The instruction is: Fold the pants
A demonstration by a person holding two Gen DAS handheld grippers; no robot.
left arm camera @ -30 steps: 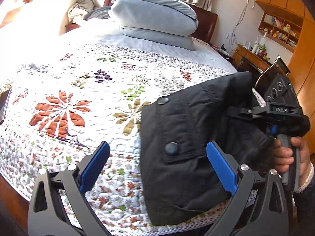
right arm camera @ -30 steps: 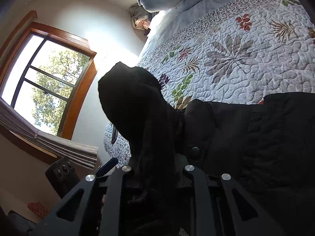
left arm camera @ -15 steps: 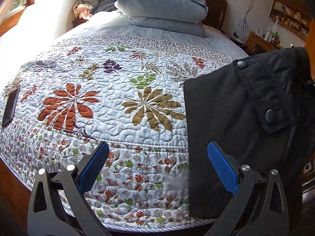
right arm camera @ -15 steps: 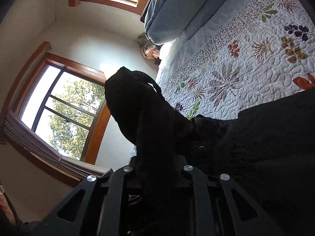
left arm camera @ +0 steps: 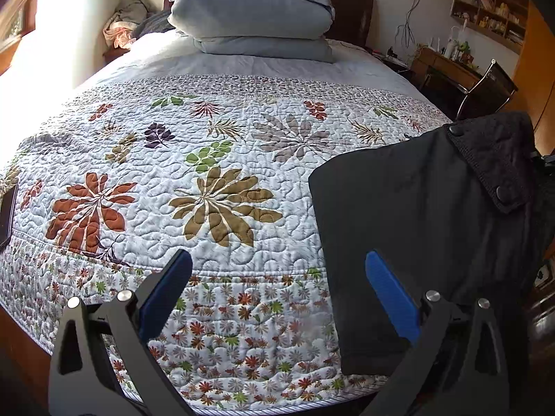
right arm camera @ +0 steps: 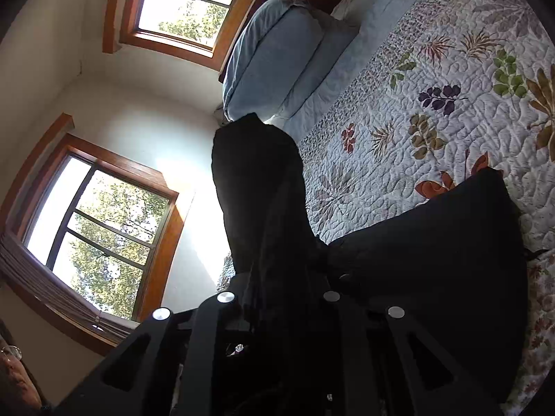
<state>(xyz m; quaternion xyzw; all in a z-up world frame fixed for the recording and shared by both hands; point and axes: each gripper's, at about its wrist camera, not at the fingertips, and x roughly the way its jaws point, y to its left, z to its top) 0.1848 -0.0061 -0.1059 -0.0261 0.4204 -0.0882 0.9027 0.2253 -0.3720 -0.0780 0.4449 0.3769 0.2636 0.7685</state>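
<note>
Pants [left arm camera: 416,215] lie doubled at the bed's [left arm camera: 225,145] near right corner, one end pinched in the clamped right hand-held gripper [right arm camera: 277,298]; the left hand-held gripper [left arm camera: 277,287] gapes empty. Further folding probably remains.

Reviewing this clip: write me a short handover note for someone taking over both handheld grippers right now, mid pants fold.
Left gripper: open, blue-padded fingers spread, holding nothing, hovering over the near edge of the floral quilted bedspread.
Right gripper: shut on a bunched part of the black snap-button pants, lifted off the bed.
Pants: the rest lies on the right side of the bed, the lower part draping over the near edge; a flap with two snaps is turned up at the far right.
Done: one end picked up.
Left: lay the lifted part over the flat part, smooth it, then release.
</note>
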